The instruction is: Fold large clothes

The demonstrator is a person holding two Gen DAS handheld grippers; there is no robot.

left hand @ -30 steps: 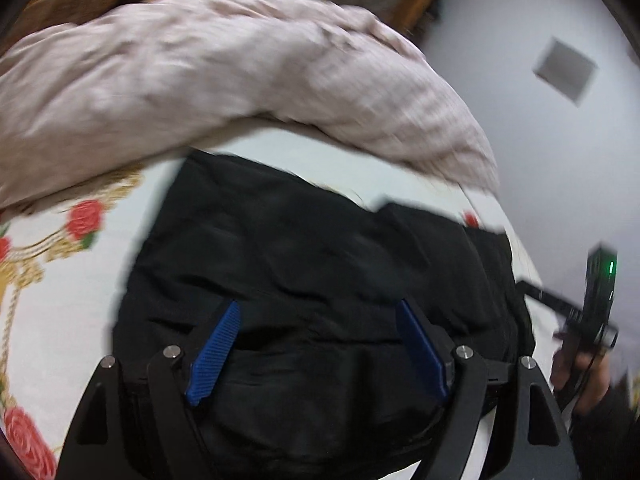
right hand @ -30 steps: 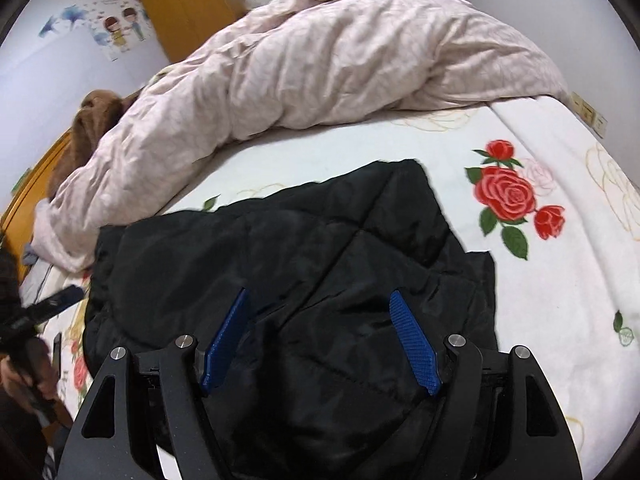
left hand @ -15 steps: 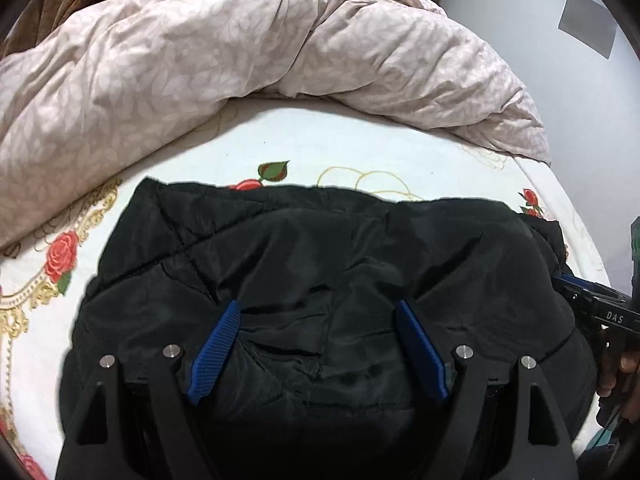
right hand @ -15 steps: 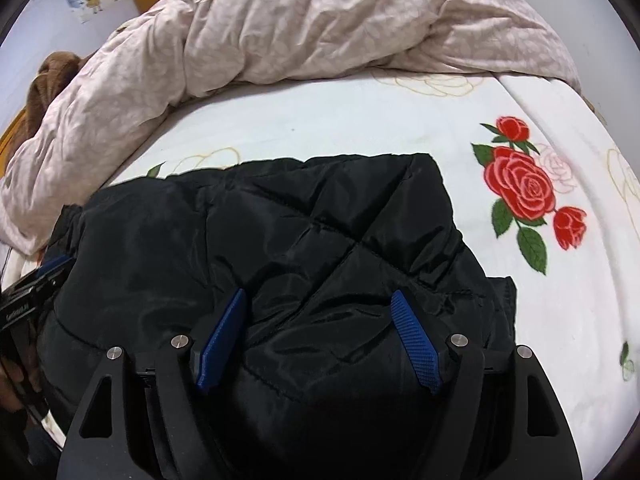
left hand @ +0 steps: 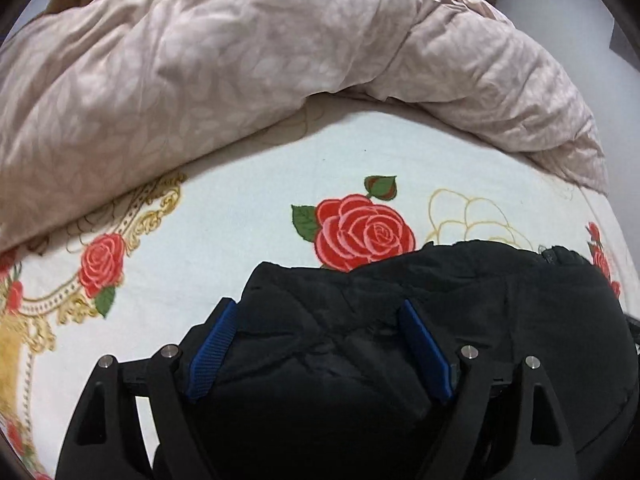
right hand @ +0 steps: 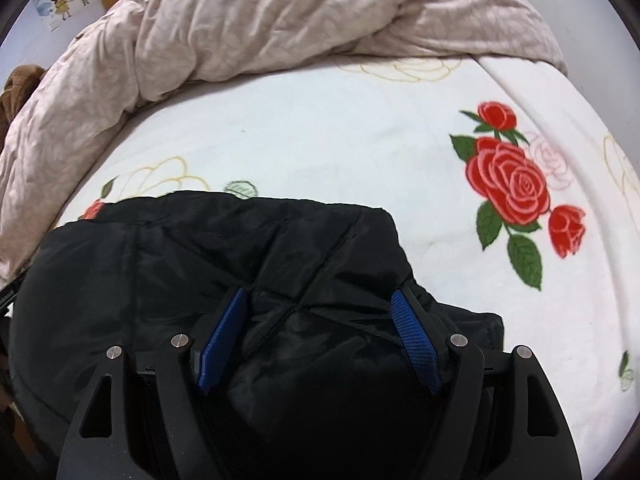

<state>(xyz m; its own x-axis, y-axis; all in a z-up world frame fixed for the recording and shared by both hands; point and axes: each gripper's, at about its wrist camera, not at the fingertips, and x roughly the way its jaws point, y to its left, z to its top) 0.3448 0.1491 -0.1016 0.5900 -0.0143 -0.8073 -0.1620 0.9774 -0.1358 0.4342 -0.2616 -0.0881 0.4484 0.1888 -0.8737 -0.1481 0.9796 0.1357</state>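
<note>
A black quilted jacket (left hand: 500,320) lies bunched on the rose-printed bedsheet (left hand: 240,208). My left gripper (left hand: 318,306) hovers low over the jacket's left end. Its blue pads (left hand: 212,348) stand wide and its jaws are opening. Puffy fabric lies between them, with no pad pressing on it. In the right wrist view, the same jacket (right hand: 200,260) fills the lower left. My right gripper (right hand: 319,296) is open over its right end, with padded cloth bulging between the blue pads (right hand: 416,344). The jacket's near part is hidden under both grippers.
A crumpled beige duvet (left hand: 240,60) is heaped along the far side of the bed, also across the top of the right wrist view (right hand: 280,12). Bare sheet (right hand: 340,140) lies between jacket and duvet. A brown furry thing (right hand: 16,88) sits at the far left.
Both grippers have sunk and moved forward over the jacket, so its far edge now lies close to the fingertips. The other gripper has left each view. The left jaws stand slightly wider.
</note>
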